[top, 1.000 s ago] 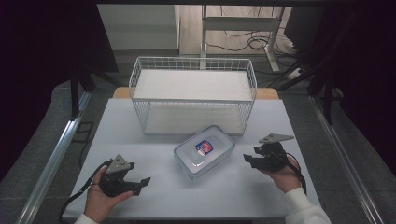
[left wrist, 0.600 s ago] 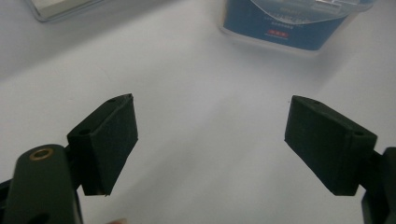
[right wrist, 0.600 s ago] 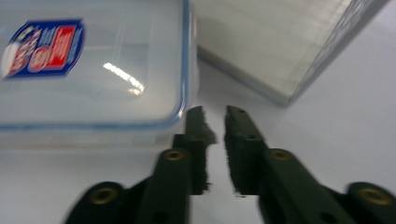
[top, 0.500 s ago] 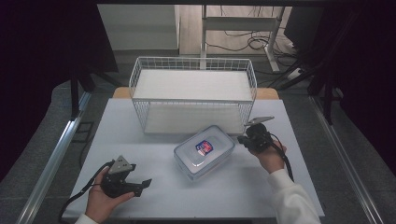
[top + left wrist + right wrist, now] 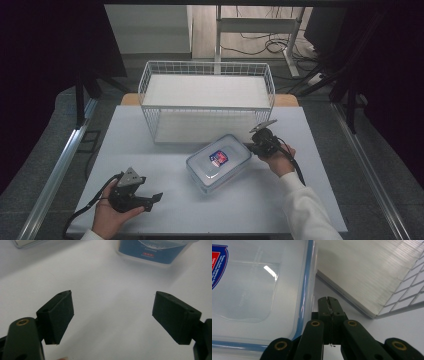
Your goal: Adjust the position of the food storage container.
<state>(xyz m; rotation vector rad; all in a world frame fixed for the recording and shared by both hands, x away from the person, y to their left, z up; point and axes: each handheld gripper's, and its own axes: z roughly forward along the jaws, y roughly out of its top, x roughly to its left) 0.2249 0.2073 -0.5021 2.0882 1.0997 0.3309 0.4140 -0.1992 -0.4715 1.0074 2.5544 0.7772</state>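
The clear lidded container (image 5: 220,162) lay on the white table (image 5: 310,200), just in front of the wire basket (image 5: 207,100). The right gripper (image 5: 248,146) was closed on nothing, its tips beside the container's far corner. To push well, it should press low on the wall (a high push may tip it). The left gripper (image 5: 112,315) stood open and idle. The right gripper view showed the blue lid seal (image 5: 305,287); the high view showed the whole layout.

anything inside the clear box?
The box looks empty through its clear lid; only the red-blue label sits on top. The label hides the patch beneath it, and glare blurs the corners, so small items there can't be ruled out.
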